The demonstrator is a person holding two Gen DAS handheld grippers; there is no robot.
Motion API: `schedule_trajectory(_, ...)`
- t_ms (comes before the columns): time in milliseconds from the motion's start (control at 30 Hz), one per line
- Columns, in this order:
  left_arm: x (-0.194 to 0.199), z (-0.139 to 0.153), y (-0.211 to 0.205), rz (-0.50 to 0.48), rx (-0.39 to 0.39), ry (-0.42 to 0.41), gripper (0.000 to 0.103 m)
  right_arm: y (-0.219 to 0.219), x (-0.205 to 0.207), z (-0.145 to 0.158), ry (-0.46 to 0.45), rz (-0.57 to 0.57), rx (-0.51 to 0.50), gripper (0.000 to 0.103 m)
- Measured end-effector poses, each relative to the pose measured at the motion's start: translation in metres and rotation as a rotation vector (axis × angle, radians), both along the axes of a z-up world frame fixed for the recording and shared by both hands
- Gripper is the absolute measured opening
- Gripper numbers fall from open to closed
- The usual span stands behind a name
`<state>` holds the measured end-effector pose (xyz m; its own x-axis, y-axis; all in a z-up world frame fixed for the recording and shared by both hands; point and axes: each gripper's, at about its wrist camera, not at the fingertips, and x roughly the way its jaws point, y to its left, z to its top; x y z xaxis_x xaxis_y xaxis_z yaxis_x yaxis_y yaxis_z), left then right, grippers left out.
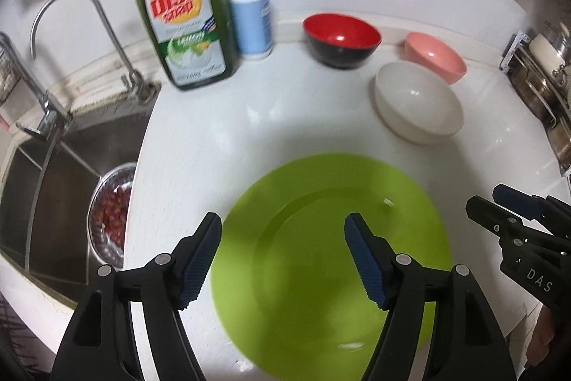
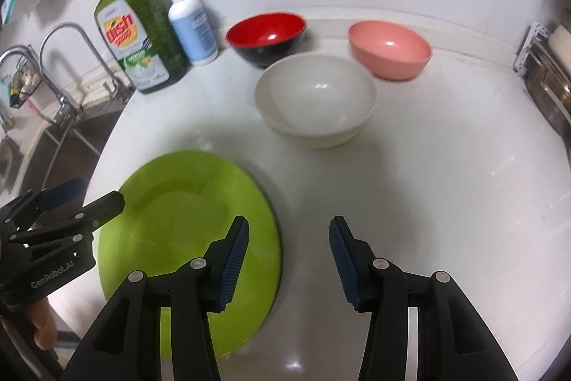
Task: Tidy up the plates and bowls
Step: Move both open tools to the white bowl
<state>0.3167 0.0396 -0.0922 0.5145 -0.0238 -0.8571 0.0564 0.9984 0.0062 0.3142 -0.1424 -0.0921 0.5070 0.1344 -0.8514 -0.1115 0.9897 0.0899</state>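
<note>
- Left gripper (image 1: 282,256): black frame, blue ribbed pads, jaws spread wide, nothing between them; hovers over the round lime-green plastic plate (image 1: 332,259).
- Right gripper (image 2: 289,259): same build, jaws also spread and empty, over bare white countertop (image 2: 446,202) just beside the plate's right edge.
- Plate lies flat on the counter, near the front edge, close to the steel sink (image 1: 53,202).
- Three bowls stand upright behind the plate, apart from it: off-white round bowl (image 2: 316,99) nearest, glossy bowl with red inside and black outside (image 2: 266,36) behind it on the left, pink bowl (image 2: 389,49) behind it on the right. The off-white bowl looks close to the other two; touching or not, cannot tell.
- Step in hand, my guess: first grab, most likely the plate or the off-white bowl.
- To do it well: a flat plate gives little to pinch, so come in low at the rim, one pad under and one over, or slide it to overhang the counter edge. For bowls, pinch the wall at the rim and lift straight up to keep clear of neighbours.
- Watch the big green dish soap bottle (image 1: 182,20) and the white-and-blue pump bottle (image 1: 249,13) at back left; they look easy to knock.
- Hard to read: both views are blurred, so plate rim height is unclear. The plate's near edge is hidden by gripper frames. A metal strainer with red bits (image 1: 110,213) is in the sink, contents not identifiable. The rack at far right is cut off. No visible target spot for stacking.
</note>
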Motion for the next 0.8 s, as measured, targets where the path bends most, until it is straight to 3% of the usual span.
schedule_trajectory(500,0.041,0.023,-0.038,-0.043,-0.001,-0.067,0.073,-0.038,0.039,0.027,-0.08,-0.063,0.027,0.048)
schedule_trajectory(800,0.078,0.022,-0.056,-0.07,-0.018,-0.075,0.073,-0.05,0.07,0.024,-0.069,-0.08,0.044,0.048)
